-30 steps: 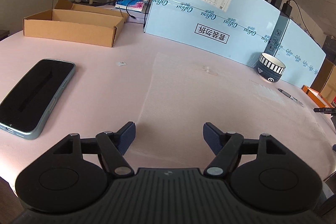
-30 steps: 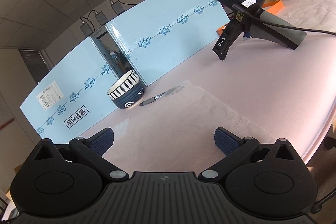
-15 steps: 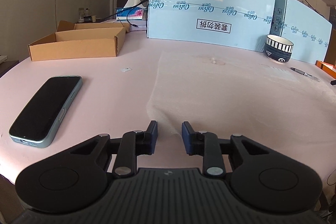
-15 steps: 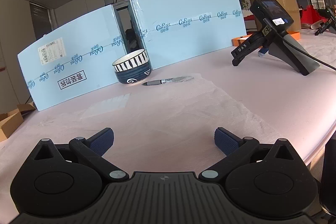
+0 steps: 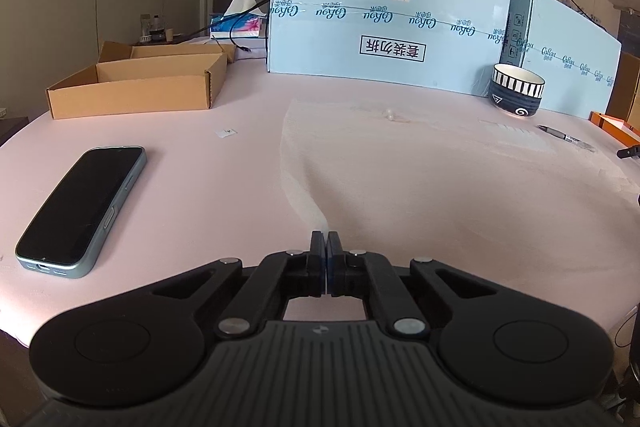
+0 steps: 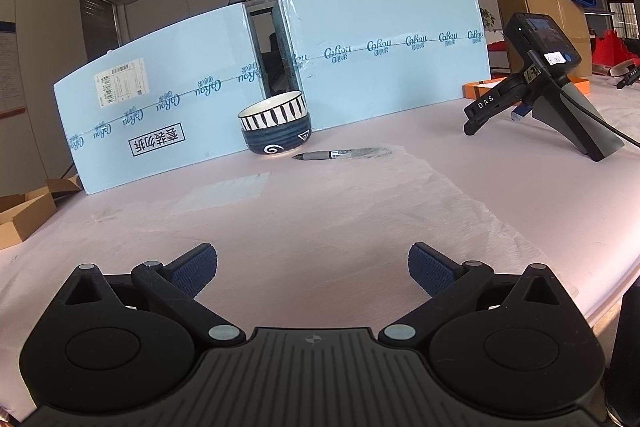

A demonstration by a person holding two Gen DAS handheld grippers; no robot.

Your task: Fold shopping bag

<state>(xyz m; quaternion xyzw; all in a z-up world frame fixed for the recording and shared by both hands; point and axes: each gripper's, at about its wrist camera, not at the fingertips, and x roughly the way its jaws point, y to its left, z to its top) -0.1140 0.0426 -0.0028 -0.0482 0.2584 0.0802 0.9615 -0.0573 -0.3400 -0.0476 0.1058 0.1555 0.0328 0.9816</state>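
Note:
A thin translucent white shopping bag lies flat on the pink table. It also shows in the right wrist view. My left gripper is shut on the bag's near left corner, where the edge rises into a small ridge. My right gripper is open and empty, low over the bag's near right part, with its fingertips on either side of bare bag surface.
A black phone lies at the left. An open cardboard box stands at the back left. A striped bowl and a pen sit by the blue foam boards. A handheld device stands at the right.
My left gripper has closed from wide open onto the bag's near left corner. The right wrist view has levelled out; that gripper stays open.

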